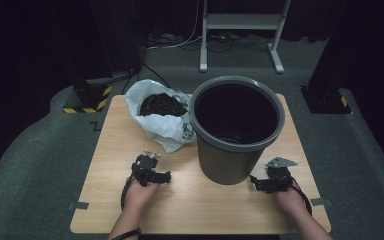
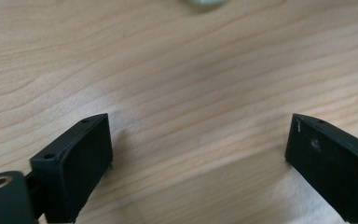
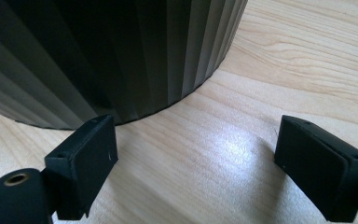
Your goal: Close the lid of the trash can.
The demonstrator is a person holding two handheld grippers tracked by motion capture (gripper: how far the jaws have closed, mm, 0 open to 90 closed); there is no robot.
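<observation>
Both tongs gape empty: my left tongs point(image 1: 166, 176) sit nearest the white bag point(image 1: 162, 117), up-desk, my right tongs point(image 1: 254, 182) beside the grey bin point(image 1: 236, 150).

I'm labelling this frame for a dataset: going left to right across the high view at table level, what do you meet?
left gripper → white plastic bag → grey bin → right gripper, all on the wooden table.

Your left gripper point(image 1: 166, 176) low, jaws wide, nothing between, pointing 3 o'clock. Your right gripper point(image 1: 253, 181) low, jaws wide, empty, pointing 9 o'clock.
</observation>
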